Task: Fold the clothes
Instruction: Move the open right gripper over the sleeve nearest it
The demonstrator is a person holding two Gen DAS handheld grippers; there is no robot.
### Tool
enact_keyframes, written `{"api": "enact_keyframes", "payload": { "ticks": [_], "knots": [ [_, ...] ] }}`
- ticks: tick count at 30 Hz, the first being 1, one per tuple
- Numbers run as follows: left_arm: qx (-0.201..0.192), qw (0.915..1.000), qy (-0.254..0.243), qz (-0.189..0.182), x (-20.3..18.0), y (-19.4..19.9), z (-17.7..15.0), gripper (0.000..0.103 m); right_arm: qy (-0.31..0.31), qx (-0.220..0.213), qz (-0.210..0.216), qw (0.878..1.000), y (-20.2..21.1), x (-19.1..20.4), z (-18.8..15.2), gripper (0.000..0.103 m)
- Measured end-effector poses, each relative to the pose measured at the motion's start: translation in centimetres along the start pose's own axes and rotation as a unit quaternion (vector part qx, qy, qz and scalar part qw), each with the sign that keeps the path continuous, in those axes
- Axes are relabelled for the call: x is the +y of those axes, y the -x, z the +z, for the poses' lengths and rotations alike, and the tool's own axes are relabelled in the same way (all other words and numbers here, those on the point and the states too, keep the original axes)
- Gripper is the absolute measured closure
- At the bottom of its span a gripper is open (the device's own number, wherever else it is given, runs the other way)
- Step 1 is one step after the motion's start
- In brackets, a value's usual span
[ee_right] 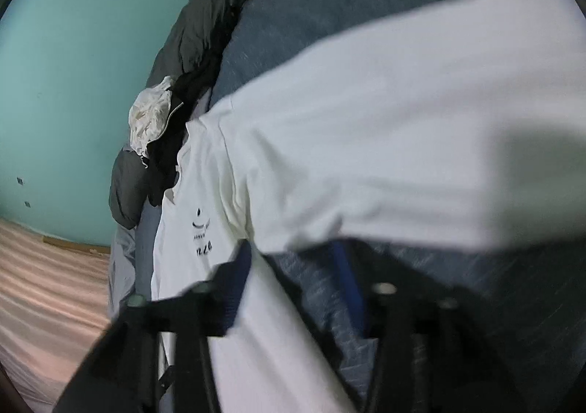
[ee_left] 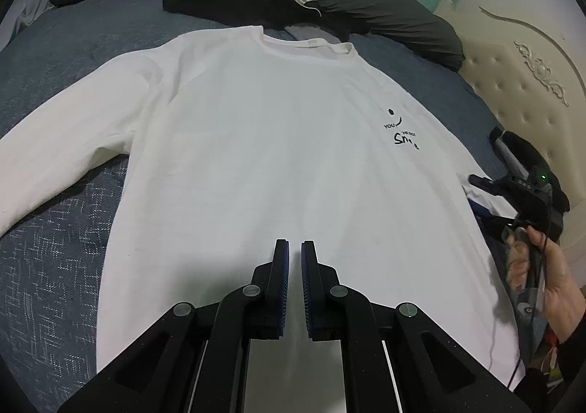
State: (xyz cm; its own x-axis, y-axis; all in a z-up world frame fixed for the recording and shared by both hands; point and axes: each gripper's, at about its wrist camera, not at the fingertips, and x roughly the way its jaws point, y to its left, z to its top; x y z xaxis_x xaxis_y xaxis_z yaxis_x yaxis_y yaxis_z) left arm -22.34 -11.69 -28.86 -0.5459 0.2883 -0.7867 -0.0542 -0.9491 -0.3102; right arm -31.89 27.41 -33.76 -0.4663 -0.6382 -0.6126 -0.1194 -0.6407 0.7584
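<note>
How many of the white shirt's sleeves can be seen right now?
2. The white shirt lies front-up on the bed. One sleeve stretches out to the left in the left wrist view; the other sleeve fills the right wrist view.

Dim, cool indoor light; left view sharp, right view smeared.

Both fisheye views bend straight lines and go black at the corners. In the left wrist view the shirt [ee_left: 256, 142] is evenly lit, nearly washed out, with soft grey shadow around the fingers [ee_left: 282, 266]. The right wrist view is motion-blurred throughout: the fingers [ee_right: 238, 288] are dark smears, and a shadow falls on the sleeve [ee_right: 542, 163].
</note>
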Motion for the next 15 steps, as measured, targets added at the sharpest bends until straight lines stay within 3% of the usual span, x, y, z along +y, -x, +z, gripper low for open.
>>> {"api": "enact_keyframes", "payload": {
  "ticks": [5, 8, 15],
  "knots": [
    [-0.001, 1.0000, 0.004, 0.003, 0.4, 0.0, 0.0, 0.096, -0.019, -0.017, 0.017, 1.000, -1.0, -0.2, 0.4, 0.056],
    [0.001, 1.0000, 0.003, 0.003, 0.4, -0.1, 0.0, 0.096, -0.006, -0.036, 0.005, 0.999, -1.1, 0.6, 1.4, 0.096],
    [0.002, 1.0000, 0.004, 0.005, 0.5, -0.1, 0.1, 0.096, 0.014, -0.086, 0.003, 0.996, 0.7, 0.8, 3.5, 0.099]
  ]
}}
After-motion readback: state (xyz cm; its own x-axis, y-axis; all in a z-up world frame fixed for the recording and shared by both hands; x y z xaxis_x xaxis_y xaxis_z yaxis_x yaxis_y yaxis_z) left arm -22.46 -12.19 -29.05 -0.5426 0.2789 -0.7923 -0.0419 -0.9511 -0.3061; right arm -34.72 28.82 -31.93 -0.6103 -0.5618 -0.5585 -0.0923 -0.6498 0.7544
